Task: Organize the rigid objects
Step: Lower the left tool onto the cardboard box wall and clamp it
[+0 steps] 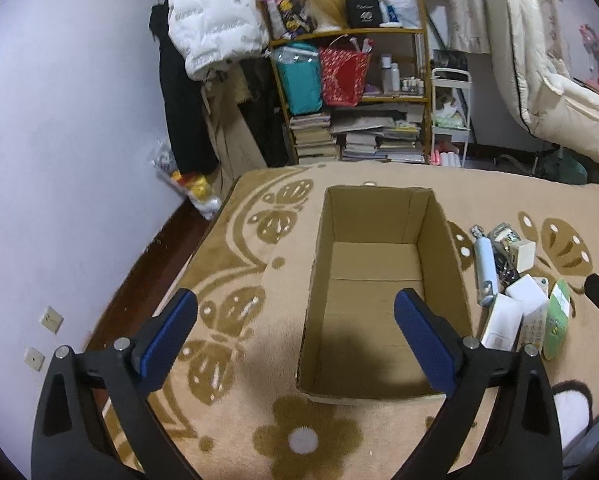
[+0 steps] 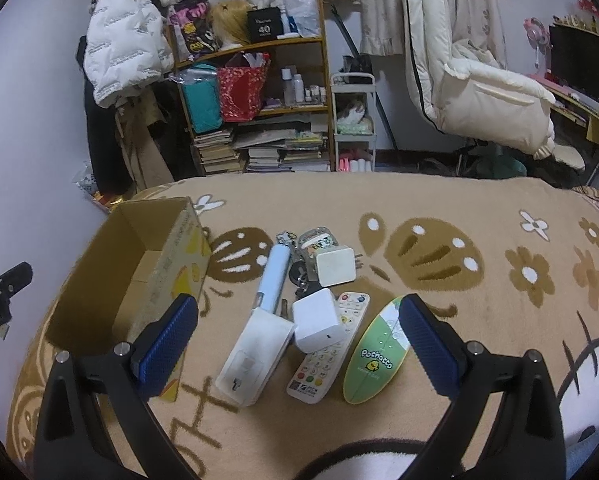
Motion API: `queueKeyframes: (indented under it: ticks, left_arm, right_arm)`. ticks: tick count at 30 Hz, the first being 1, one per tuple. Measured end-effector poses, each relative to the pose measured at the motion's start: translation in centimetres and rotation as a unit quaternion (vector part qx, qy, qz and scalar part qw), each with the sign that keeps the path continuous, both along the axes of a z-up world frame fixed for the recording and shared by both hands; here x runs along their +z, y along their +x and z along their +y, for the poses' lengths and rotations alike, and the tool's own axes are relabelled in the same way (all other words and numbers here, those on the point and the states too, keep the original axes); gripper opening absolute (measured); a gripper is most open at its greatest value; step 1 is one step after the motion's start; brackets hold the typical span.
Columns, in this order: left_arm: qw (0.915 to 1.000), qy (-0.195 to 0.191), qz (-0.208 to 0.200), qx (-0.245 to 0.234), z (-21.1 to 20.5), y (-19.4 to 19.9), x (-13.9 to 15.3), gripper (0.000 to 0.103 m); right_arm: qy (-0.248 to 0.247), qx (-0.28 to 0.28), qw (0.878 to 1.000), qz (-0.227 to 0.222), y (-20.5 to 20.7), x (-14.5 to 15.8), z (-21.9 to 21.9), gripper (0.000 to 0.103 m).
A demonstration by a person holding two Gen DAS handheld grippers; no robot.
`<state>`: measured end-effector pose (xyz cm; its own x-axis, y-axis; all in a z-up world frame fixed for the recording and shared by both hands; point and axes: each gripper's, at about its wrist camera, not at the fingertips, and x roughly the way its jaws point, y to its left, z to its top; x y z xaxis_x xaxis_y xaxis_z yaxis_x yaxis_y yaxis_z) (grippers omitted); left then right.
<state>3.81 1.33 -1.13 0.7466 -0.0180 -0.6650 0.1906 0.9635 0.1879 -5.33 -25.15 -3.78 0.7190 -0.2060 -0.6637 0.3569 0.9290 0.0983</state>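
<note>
Starting pick phase: cardboard box (image 1: pixel 373 292) empty, both jaws wide open, holding nothing. Next, right gripper (image 2: pixel 299 344) drops onto white cube charger (image 2: pixel 317 320).

My two claws carry textured blue pads (image 2: pixel 427 344) on black arms. Under them spreads a tan fleece blanket (image 2: pixel 479 200) with brown butterflies and white-centred flowers. The plain brown cardboard box (image 1: pixel 383 292) shows yellow print outside. Beside it – a pale blue tube (image 2: pixel 273 276), white cubes (image 2: pixel 317 320), a green-and-white oval case (image 2: pixel 375 360) with a yellow chick.
</note>
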Motion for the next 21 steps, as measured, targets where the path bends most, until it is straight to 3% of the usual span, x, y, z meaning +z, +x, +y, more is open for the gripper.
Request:
queueKeyframes:
  ticks: [14,21]
  left_arm:
    - [0.9949,0.035,0.093,0.018,-0.4,7.2,-4.5,0.098]
    - [0.9879,0.053,0.143,0.026,-0.5,9.4,-7.6,0.098]
  right_arm:
    - [0.067,0.012,0.997,0.037,4.9,-5.0,-2.2,0.103]
    - [0.089,0.035,0.993,0.066,6.5,-7.6,-1.3,0.089]
